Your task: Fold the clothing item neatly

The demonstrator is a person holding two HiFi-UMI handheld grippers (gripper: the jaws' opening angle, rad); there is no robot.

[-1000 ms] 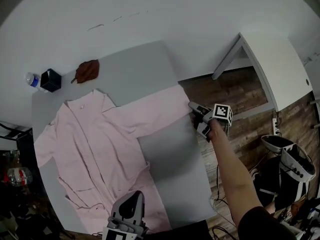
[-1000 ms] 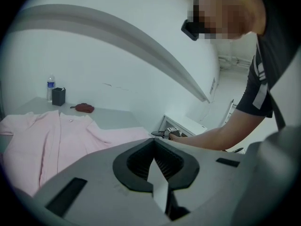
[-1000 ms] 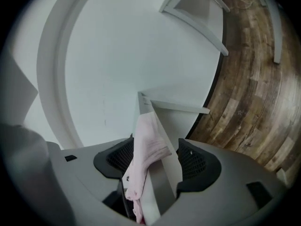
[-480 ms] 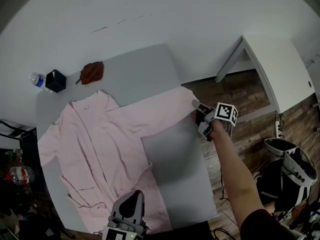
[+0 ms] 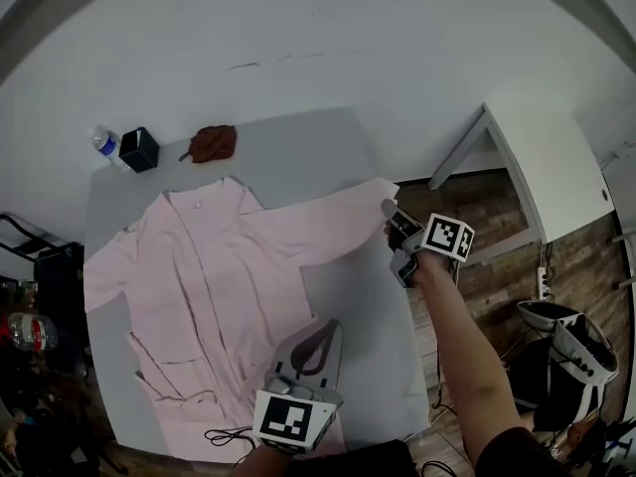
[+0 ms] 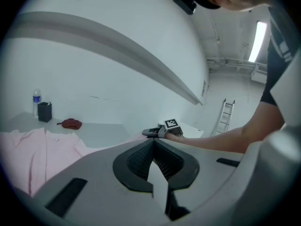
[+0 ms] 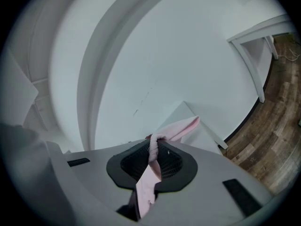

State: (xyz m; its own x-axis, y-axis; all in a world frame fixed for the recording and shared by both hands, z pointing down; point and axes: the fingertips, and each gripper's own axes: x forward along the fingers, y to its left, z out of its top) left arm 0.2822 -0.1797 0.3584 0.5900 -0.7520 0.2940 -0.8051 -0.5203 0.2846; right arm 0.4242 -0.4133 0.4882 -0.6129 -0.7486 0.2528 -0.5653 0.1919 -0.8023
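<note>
head view: one grey table [image 5: 298, 132]. on it: one pink shirt [image 5: 199, 276], spread open, collar toward the far edge; one black box [image 5: 139, 150], contents not visible; one bottle [image 5: 102, 139] just beside it; one brown cloth [image 5: 212, 143] near the collar. two grippers.
left gripper view: left gripper [image 6: 153, 147], jaws together, nothing between them.
right gripper view: right gripper [image 7: 153, 149], jaws just closed, clamped on the shirt's sleeve end [image 7: 181, 127].

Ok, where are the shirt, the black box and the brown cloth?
shirt [image 5: 204, 266]: head view, on its front panel.
black box [image 5: 139, 150]: head view, on its top.
brown cloth [image 5: 211, 143]: head view, on its middle.
</note>
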